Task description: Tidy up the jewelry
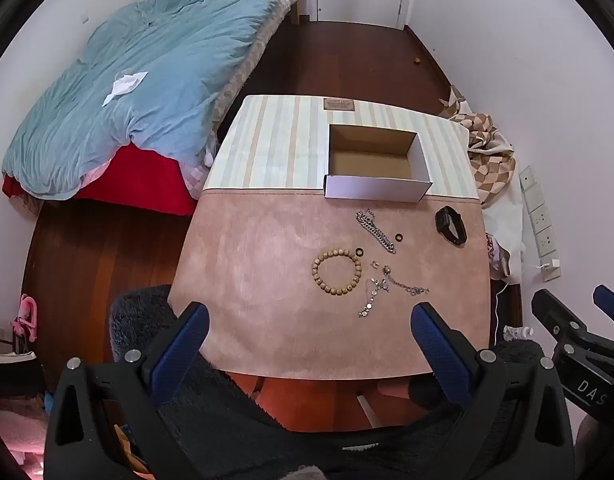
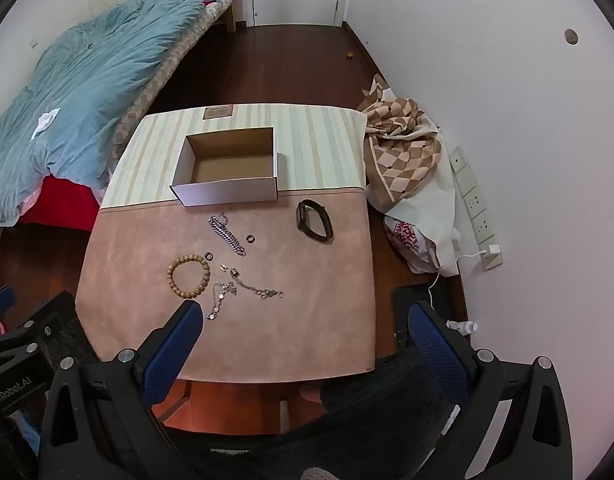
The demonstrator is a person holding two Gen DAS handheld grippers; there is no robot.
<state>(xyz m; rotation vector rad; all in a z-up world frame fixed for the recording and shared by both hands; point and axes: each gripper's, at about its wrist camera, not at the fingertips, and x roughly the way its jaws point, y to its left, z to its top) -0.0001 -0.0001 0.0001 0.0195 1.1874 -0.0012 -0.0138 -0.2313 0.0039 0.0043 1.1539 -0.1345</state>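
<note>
While nothing had yet gone into the box (image 1: 377,160), every piece lay loose on the pink half of the tabletop (image 1: 259,280). Wooden bead bracelet (image 1: 337,271) flat, a closed ring, no long axis. Silver chain bracelet (image 1: 375,232) just before the box, long axis running diagonally, far-left to near-right. Two dark rings (image 1: 398,237), thin charm chains (image 1: 391,288), black watch band (image 1: 451,225) off right. Box empty, open. Left tool (image 1: 311,332) and right tool (image 2: 303,332) both held spread wide, gripping nothing, above the near edge. Task judged unstarted.
</note>
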